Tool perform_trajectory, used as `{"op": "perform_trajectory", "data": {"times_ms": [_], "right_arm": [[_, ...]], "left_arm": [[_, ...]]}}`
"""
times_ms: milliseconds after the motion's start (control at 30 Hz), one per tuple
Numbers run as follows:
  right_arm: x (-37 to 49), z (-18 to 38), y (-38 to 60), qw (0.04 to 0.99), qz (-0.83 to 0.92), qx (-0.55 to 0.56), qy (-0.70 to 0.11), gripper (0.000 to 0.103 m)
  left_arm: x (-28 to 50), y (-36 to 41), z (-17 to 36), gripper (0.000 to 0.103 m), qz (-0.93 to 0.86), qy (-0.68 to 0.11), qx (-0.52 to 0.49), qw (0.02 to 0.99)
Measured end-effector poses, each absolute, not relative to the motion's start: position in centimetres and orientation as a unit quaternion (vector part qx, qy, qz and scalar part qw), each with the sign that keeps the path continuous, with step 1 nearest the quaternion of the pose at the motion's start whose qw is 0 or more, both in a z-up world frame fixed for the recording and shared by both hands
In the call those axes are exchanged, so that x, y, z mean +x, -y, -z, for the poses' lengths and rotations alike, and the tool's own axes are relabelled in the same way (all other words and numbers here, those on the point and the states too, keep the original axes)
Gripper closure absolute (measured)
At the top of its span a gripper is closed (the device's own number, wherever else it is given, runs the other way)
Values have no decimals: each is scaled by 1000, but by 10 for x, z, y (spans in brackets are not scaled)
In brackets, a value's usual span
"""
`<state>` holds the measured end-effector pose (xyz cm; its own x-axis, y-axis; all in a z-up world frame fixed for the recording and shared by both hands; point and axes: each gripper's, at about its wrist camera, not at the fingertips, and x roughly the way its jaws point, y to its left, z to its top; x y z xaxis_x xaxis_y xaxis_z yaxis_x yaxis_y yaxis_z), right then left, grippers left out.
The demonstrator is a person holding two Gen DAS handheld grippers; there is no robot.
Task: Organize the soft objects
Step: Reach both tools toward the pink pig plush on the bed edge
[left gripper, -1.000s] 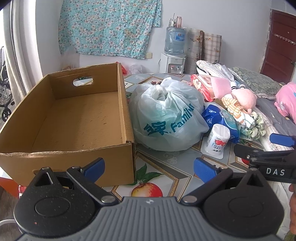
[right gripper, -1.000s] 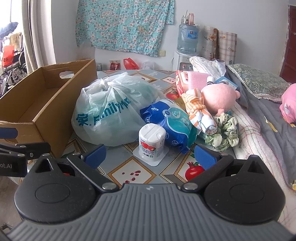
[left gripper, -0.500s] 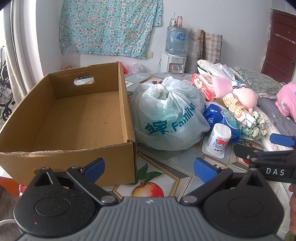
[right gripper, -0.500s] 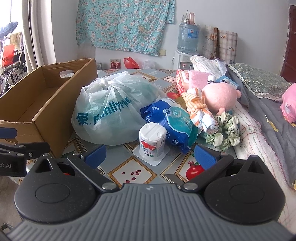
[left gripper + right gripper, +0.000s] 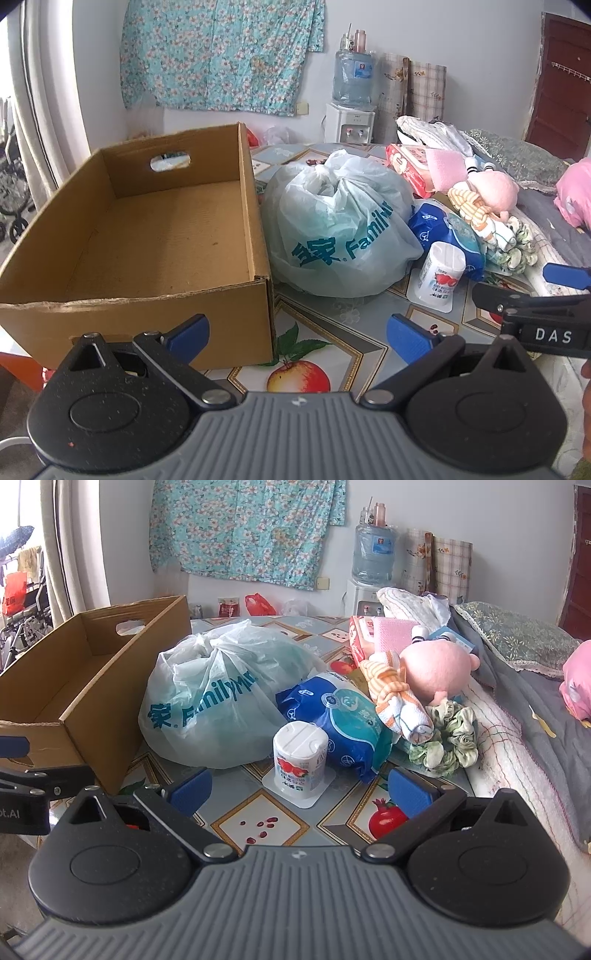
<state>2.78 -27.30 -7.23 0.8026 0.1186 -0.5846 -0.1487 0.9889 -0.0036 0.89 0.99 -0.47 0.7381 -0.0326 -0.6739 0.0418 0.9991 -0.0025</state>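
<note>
Your 2 grippers — left gripper (image 5: 297, 334) and right gripper (image 5: 300, 788) — hang spread wide, holding nothing, before the cardboard box (image 5: 162, 236) and knotted plastic bag (image 5: 218, 705).

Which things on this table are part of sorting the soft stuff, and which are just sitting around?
For the job: cardboard box, plastic bag, pink plush toy, striped rolled cloth, green scrunchie, blue soft pack.

Just lying about: upside-down yogurt cup, water dispenser, floral wall cloth.
</note>
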Motion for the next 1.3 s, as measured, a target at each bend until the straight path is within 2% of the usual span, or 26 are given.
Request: {"op": "perform_trajectory", "data": {"times_ms": [233, 467, 667, 833, 967, 1133, 1233, 1300], "right_arm": [[17, 78, 303, 961, -44, -27, -271, 1], [11, 88, 352, 972, 8, -4, -235, 1], [8, 92, 401, 978, 9, 69, -199, 1], [20, 94, 431, 973, -4, 127, -194, 1], [42, 85, 446, 969, -26, 173, -177, 1], [92, 69, 471, 955, -60, 246, -152, 1], [130, 67, 486, 942, -68, 286, -161, 1], [160, 71, 493, 935, -59, 299, -180, 1]], "left_arm": [[-5, 19, -11, 0, 42, -330, 53, 941], [3, 62, -17, 0, 107, -337, 84, 932], [16, 94, -16, 0, 147, -323, 97, 930], [37, 104, -18, 0, 186, -314, 59, 929], [56, 111, -31, 0, 208, -277, 35, 937], [88, 145, -44, 1, 217, -236, 73, 944], [111, 173, -38, 1, 237, -219, 96, 942], [129, 191, -30, 5, 252, -221, 104, 936]]}}
